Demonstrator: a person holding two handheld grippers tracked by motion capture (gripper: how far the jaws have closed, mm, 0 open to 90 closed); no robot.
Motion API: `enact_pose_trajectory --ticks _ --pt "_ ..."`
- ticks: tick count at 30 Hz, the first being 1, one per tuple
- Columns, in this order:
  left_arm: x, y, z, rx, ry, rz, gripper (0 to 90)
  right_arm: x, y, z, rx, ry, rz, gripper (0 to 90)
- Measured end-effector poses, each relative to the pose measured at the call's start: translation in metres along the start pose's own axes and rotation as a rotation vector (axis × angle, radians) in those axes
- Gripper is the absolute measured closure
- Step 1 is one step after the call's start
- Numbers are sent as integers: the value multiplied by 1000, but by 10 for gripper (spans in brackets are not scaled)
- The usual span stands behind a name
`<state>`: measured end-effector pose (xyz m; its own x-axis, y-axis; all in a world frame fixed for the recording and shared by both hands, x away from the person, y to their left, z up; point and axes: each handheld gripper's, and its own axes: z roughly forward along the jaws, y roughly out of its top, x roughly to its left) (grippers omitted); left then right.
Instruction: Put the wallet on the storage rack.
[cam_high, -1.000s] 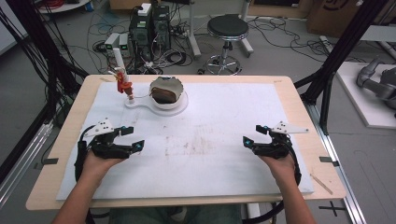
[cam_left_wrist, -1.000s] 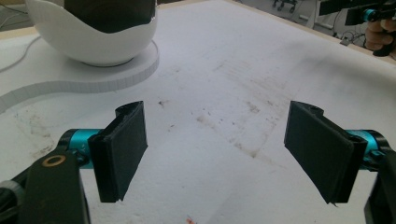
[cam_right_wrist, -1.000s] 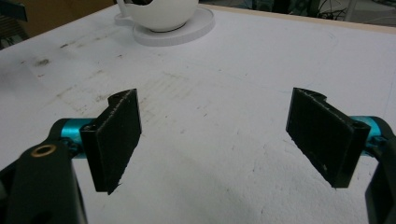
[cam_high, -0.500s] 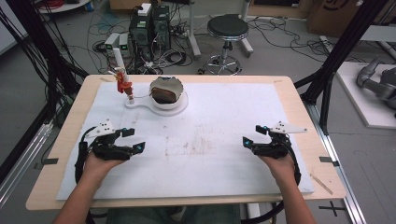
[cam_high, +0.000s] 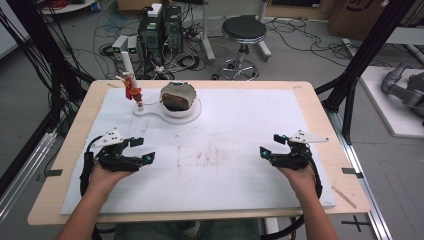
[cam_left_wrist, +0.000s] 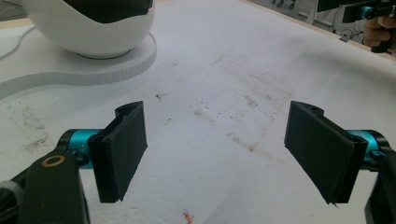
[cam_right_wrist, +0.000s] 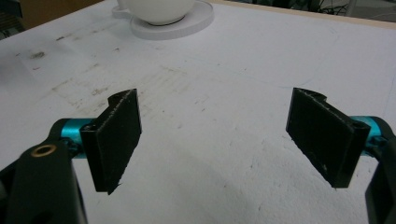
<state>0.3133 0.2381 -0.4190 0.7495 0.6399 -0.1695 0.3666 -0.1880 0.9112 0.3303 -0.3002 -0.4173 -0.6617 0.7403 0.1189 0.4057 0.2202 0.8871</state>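
A white egg-shaped bowl (cam_high: 176, 97) with something dark brown inside stands on a flat white base (cam_high: 155, 111) at the table's back left. Beside it on the same base, a small red and orange figure (cam_high: 132, 89) sits on a thin post. My left gripper (cam_high: 144, 150) rests on the white mat at the front left, open, with nothing between its jaws (cam_left_wrist: 219, 154). At the front right, my right gripper (cam_high: 267, 146) is also open and holds nothing (cam_right_wrist: 215, 140). The bowl (cam_left_wrist: 88, 25) lies just ahead of the left gripper and farther off (cam_right_wrist: 156, 9) from the right one.
A stained white mat (cam_high: 215, 155) covers most of the wooden table (cam_high: 320, 105). Behind the table are a round stool (cam_high: 243, 30), computer boxes (cam_high: 160, 25) and loose cables on the floor. Black frame legs (cam_high: 360, 55) stand at both sides.
My left gripper has shifted slightly to the right and forward. The right gripper has stayed where it was.
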Motion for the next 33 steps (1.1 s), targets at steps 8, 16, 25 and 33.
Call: enact_pose_trajectory --ticks 8,16,25,33 --pt "4 0 -1 -20 12 -17 210 0 -2 0 -1 9 1 183" --pt "4 0 -2 -11 19 -15 210 -2 -3 -1 1 7 3 183" --pt "3 0 -1 -4 9 -14 210 1 -3 2 16 9 -3 183" --pt "3 -1 -1 -6 13 -15 210 -1 -3 2 14 11 -7 183"
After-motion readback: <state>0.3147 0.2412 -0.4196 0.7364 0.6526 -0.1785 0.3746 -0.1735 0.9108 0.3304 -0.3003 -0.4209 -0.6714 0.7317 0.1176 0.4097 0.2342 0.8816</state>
